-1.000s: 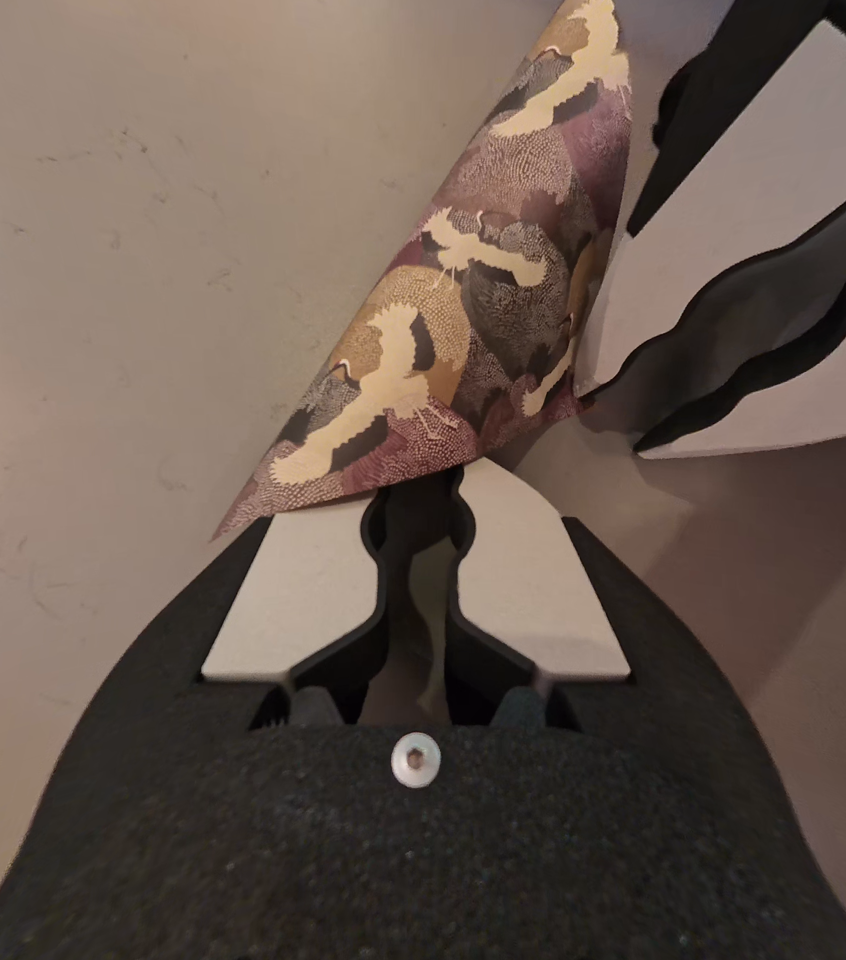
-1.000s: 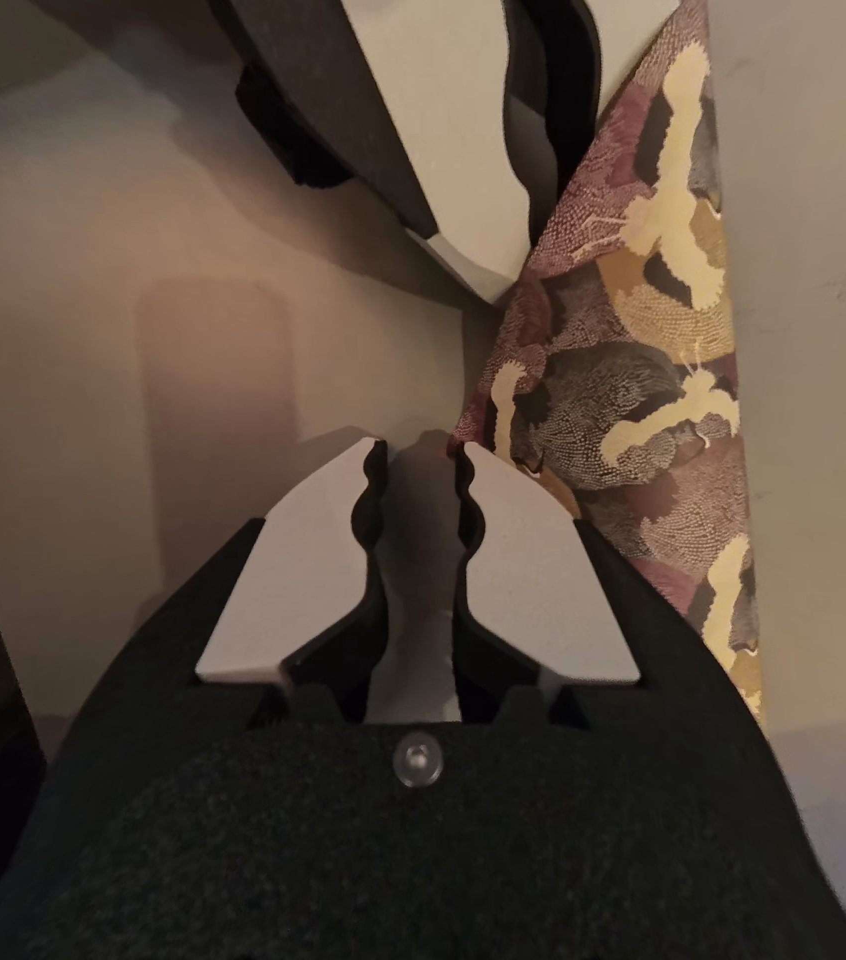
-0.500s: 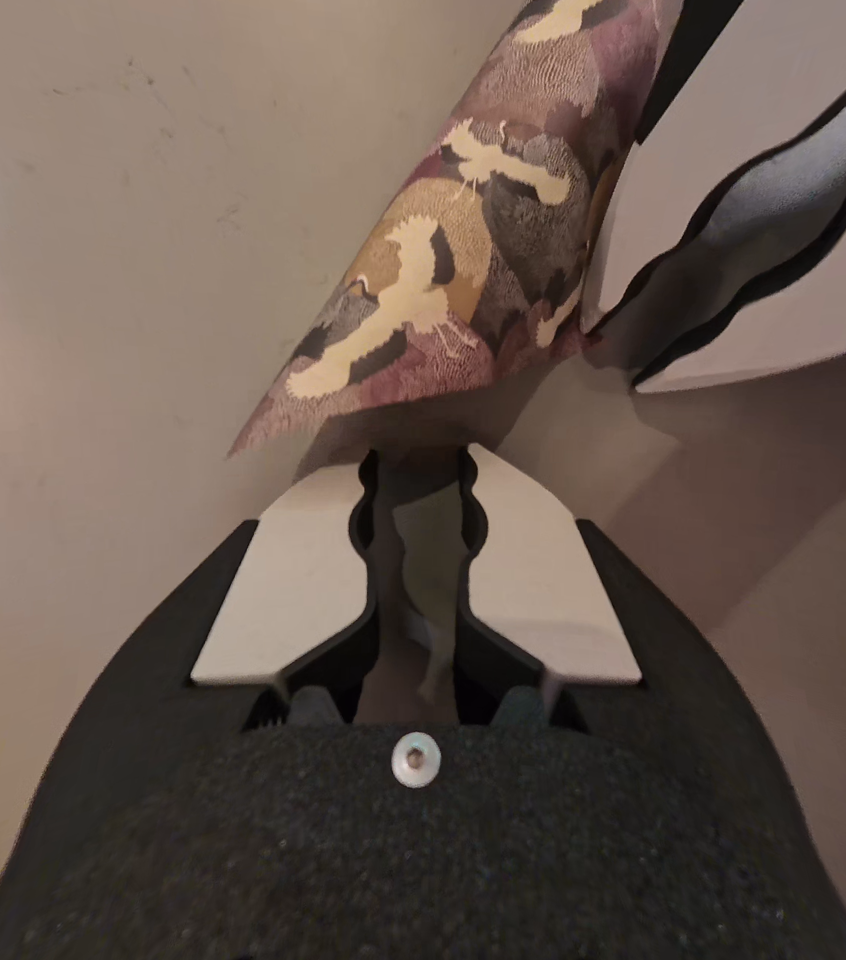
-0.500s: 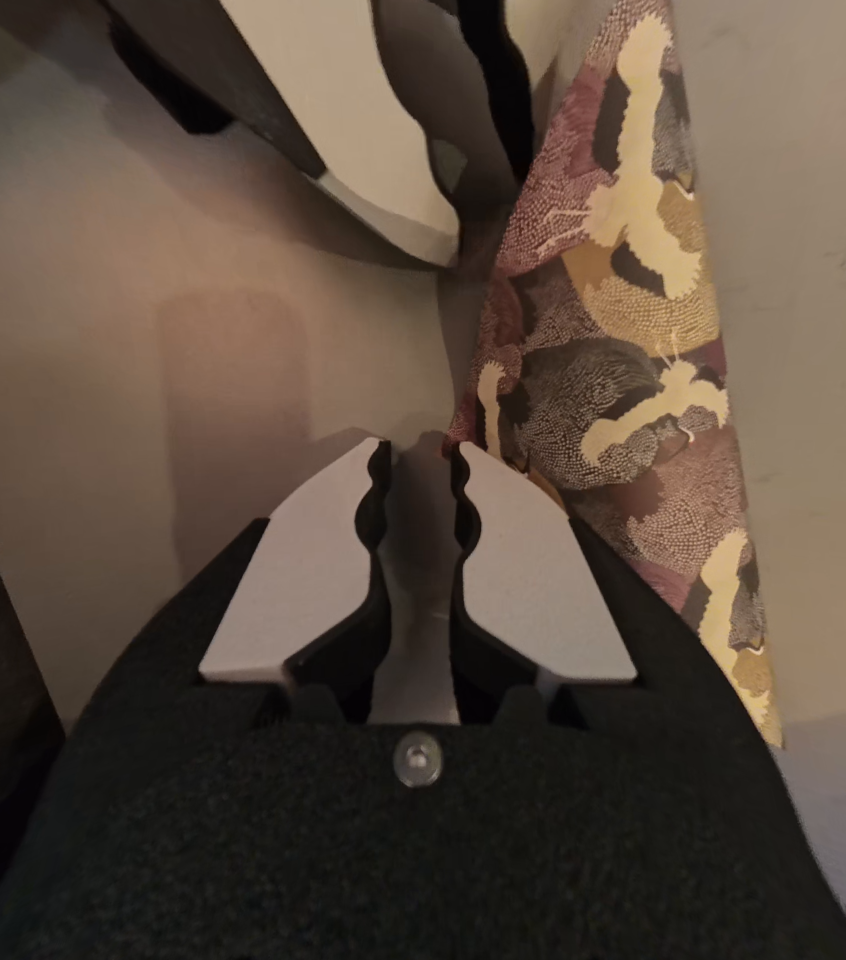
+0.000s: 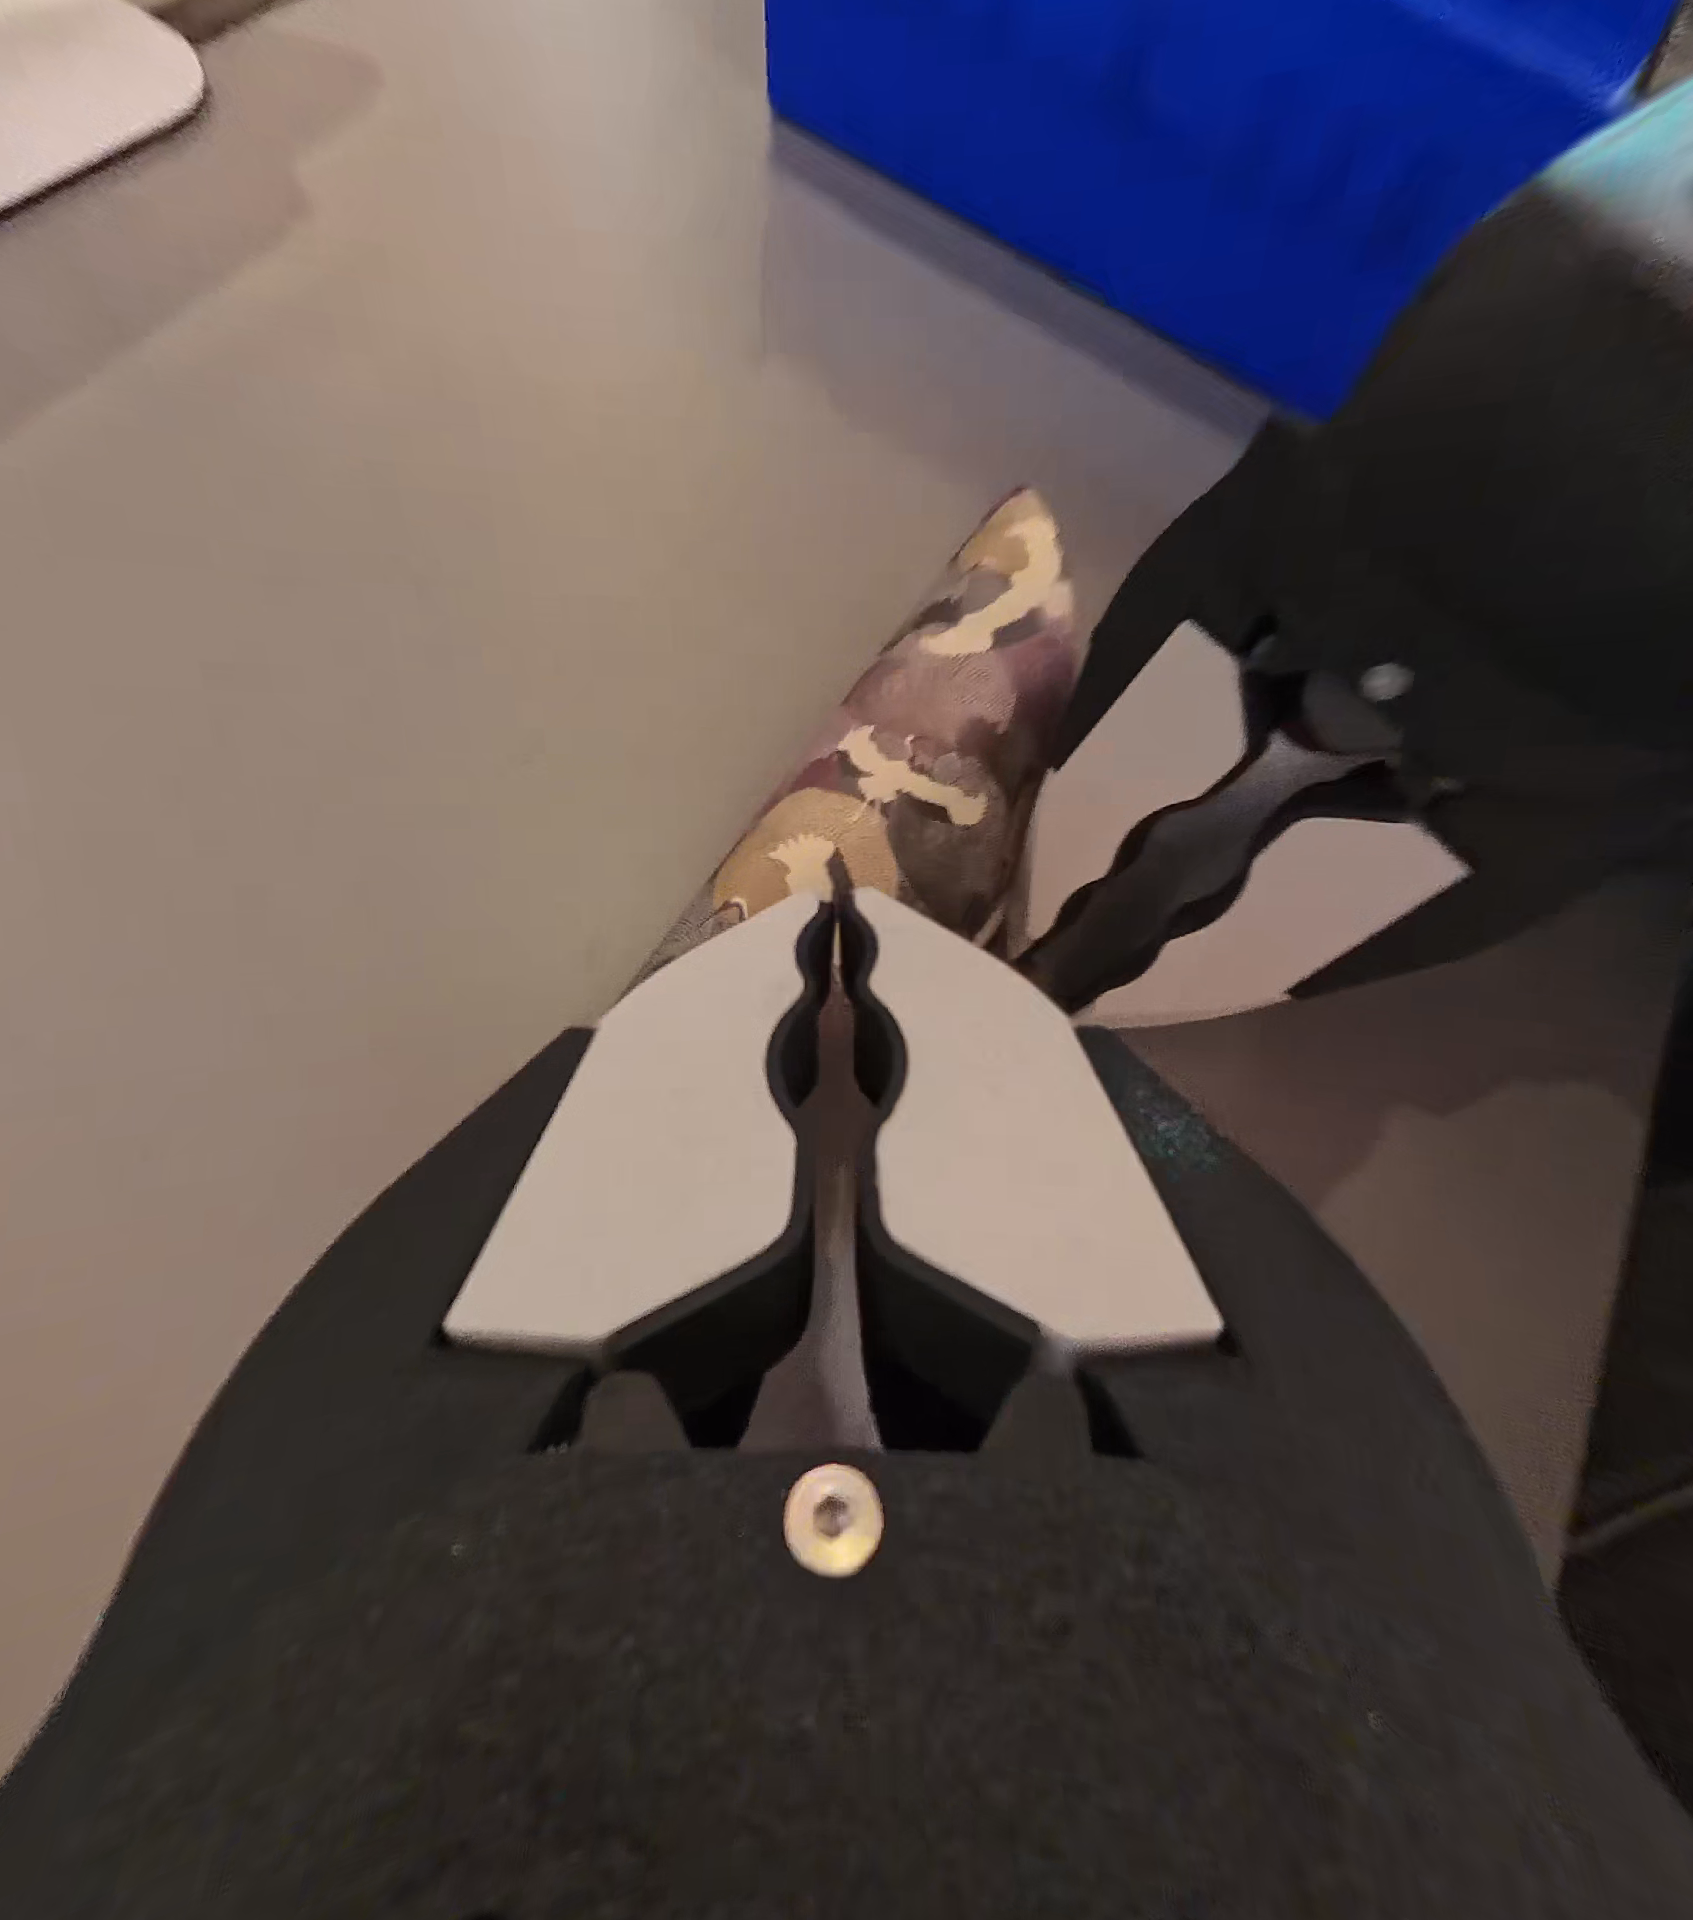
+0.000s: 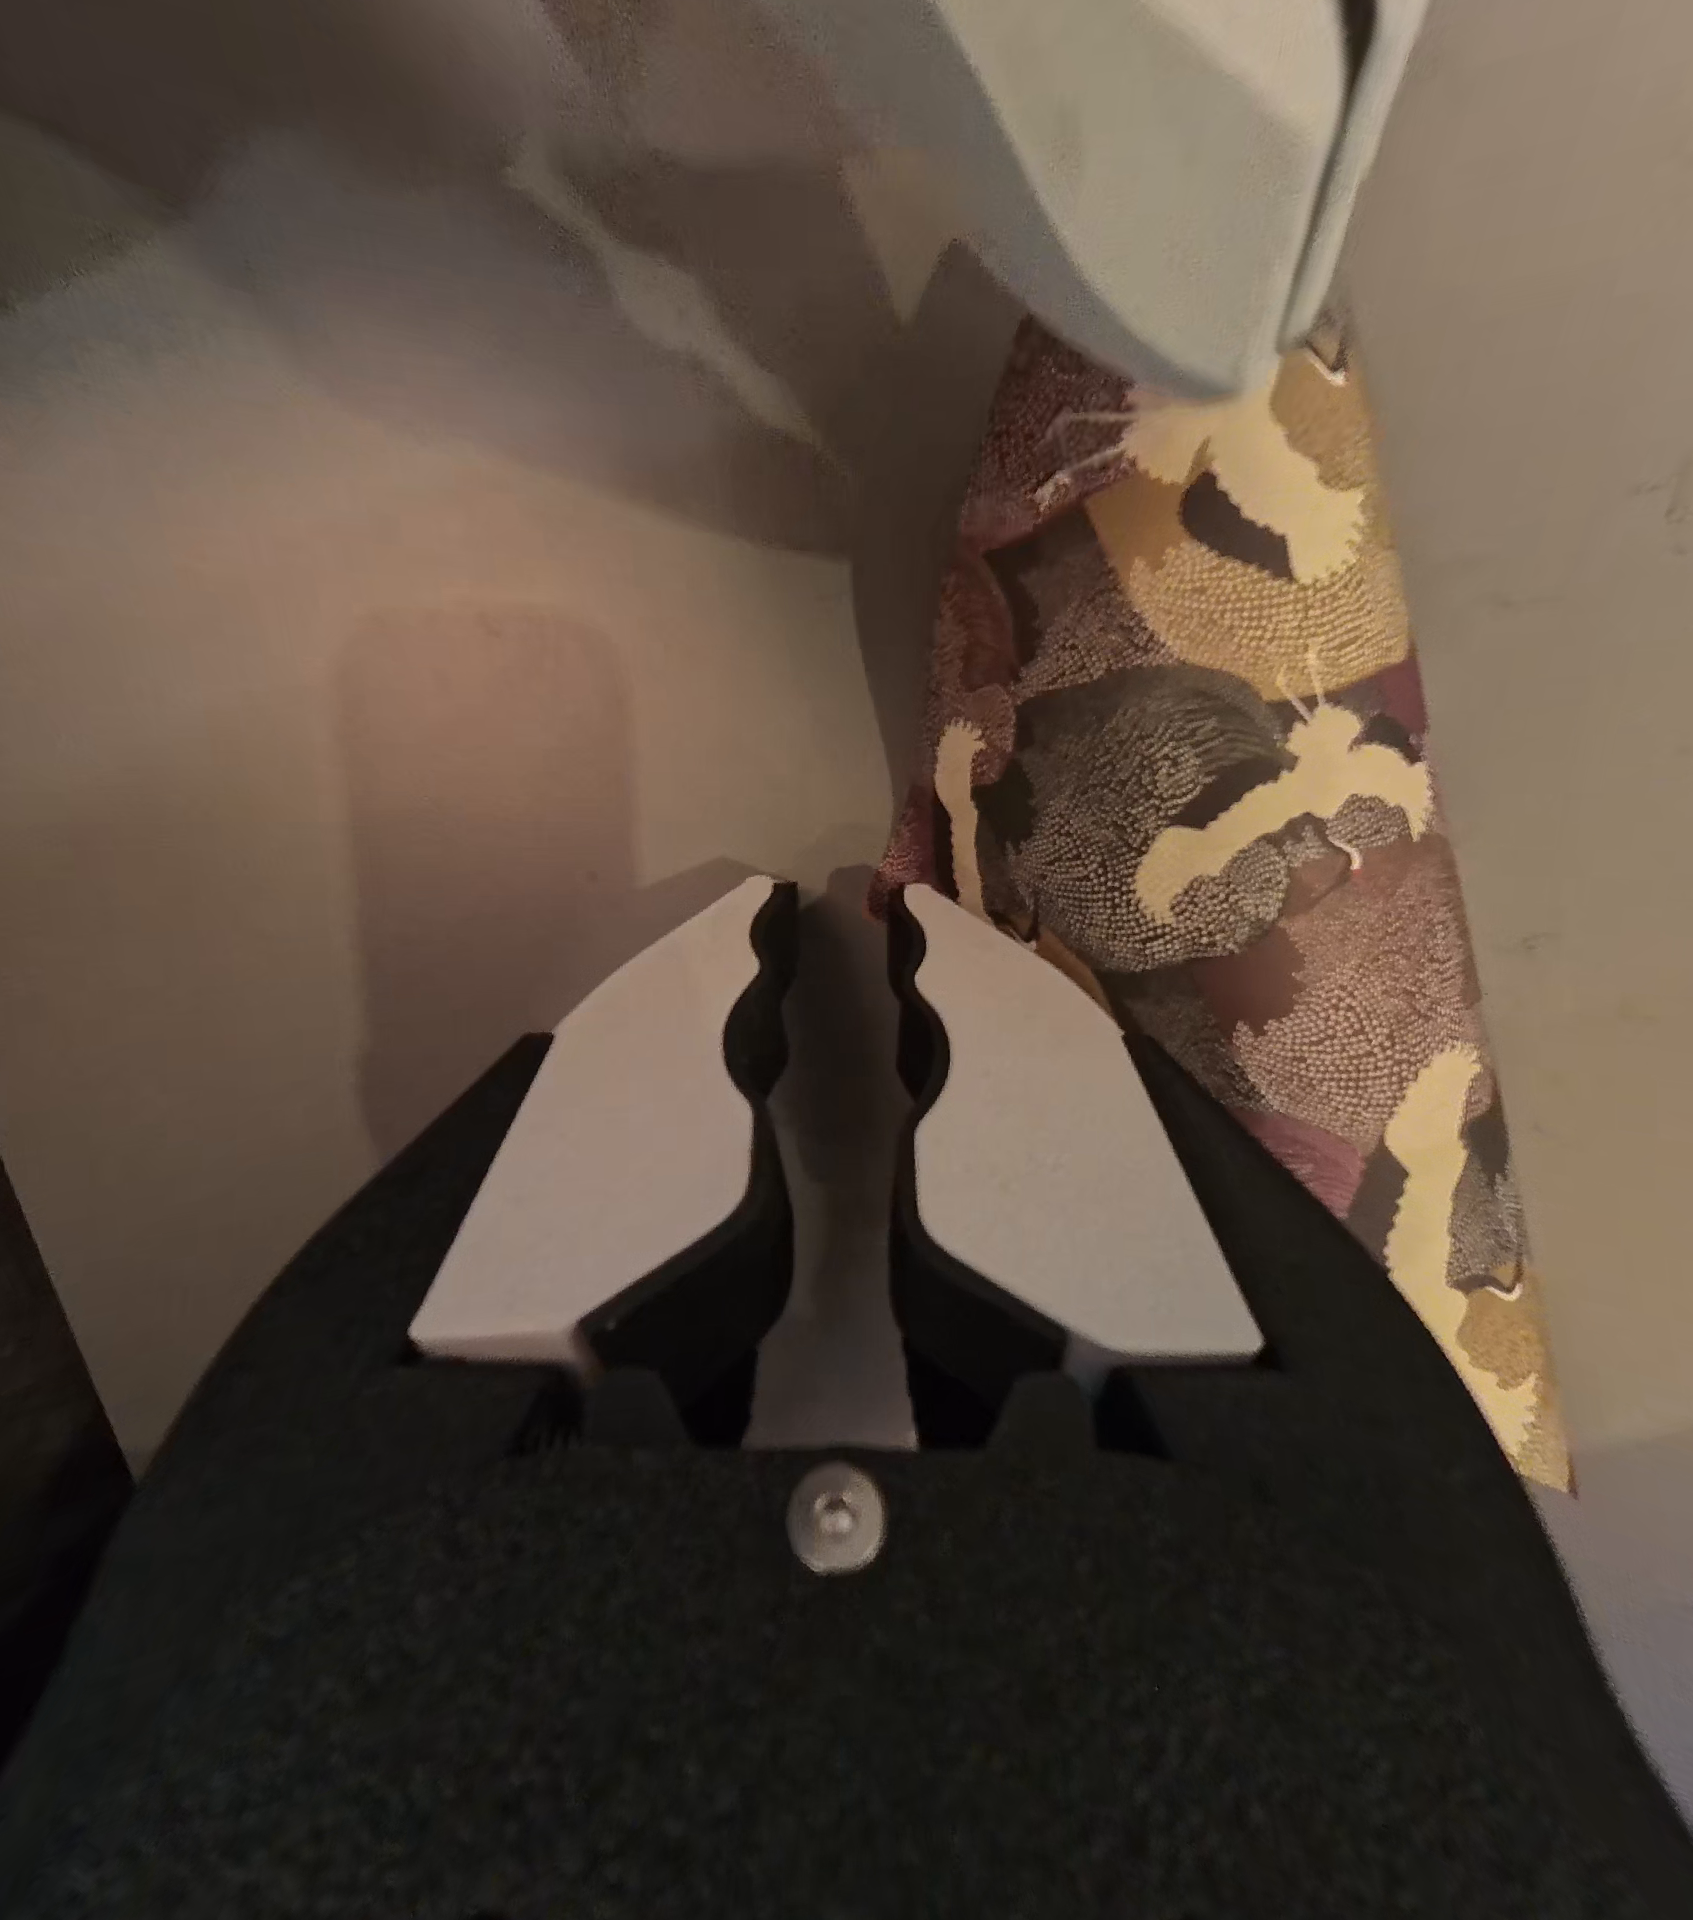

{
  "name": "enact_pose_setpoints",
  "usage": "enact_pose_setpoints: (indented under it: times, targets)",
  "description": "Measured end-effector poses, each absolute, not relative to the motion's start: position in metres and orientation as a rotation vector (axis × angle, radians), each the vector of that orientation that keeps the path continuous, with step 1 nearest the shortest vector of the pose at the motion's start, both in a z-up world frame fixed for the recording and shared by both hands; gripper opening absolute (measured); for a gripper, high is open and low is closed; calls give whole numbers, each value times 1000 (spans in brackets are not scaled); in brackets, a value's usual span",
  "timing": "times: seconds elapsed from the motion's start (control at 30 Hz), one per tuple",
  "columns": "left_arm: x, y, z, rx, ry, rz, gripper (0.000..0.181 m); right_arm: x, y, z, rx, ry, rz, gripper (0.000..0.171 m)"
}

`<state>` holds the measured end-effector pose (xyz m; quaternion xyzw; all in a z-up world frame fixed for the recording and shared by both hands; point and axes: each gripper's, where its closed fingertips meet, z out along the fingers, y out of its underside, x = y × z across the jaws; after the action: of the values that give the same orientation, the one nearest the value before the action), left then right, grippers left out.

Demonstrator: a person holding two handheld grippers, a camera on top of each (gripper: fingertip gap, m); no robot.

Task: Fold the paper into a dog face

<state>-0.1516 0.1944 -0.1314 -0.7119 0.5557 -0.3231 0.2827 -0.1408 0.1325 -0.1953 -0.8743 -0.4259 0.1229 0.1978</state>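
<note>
**A:** Left wrist view: what do the tongs hold?

**B:** The left gripper (image 5: 837, 920) is clenched tip to tip, just before the folded purple and gold crane-patterned paper (image 5: 935, 758) on the beige table (image 5: 354, 675). A blue box (image 5: 1185, 156) stands behind.

**A:** And the other?

**B:** The right gripper (image 6: 840, 902) is released, with a narrow gap, touching the paper's (image 6: 1226, 831) near corner.

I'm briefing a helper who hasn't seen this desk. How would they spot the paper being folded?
On the pale grey table, look between the two black grippers. The paper is the folded sheet printed with cream birds on purple and gold, the only patterned thing there.
</note>
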Motion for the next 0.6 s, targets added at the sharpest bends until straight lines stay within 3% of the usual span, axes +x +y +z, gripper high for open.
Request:
enact_pose_setpoints:
  times: [0.23,0.6]
  targets:
    - [-148,208,-174,-1980,1562,-684,0,-142,132,-195,-2447,-1182,349,16]
    - [-143,227,-181,-2004,1553,-607,0,-143,132,-195,-2457,-1168,378,14]
